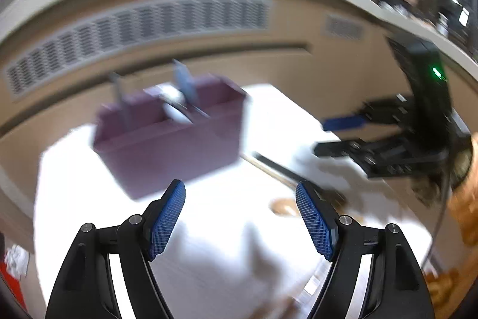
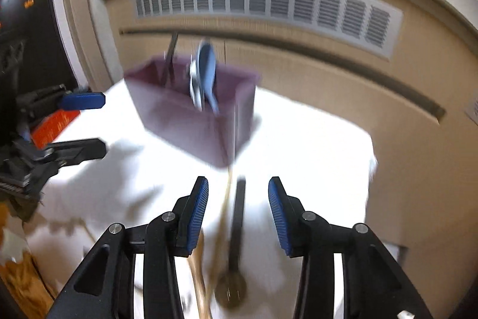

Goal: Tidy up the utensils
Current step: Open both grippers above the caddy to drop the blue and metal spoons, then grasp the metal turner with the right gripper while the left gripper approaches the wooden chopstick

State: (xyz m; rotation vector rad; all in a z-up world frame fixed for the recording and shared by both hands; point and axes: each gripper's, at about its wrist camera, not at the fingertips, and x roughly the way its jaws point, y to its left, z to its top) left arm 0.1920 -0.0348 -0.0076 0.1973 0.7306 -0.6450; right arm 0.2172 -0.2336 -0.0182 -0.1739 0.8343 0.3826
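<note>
On the white worktop [image 2: 313, 139], a purple caddy [image 2: 191, 106] serves as the landmark: it stands upright toward the far edge, already holding a blue spoon [image 2: 207, 68], a pale utensil beside it and a dark-handled piece [image 2: 170, 56], all propped handle-down or handle-up against its dividers, though blur hides which. Just in front of the caddy lie two loose utensils side by side, a black-handled one [image 2: 237, 217] and a tan wooden one [image 2: 225, 208], their handles pointing back at the caddy's near corner. The right gripper [image 2: 238, 211] hangs over this pair with its jaws partly open and empty, straddling both handles, probably lining up a pick. The left gripper [image 1: 240, 217], nearer than the caddy and to its side, has jaws spread wide with nothing between them, likely ready to steady the caddy or take the second utensil.
</note>
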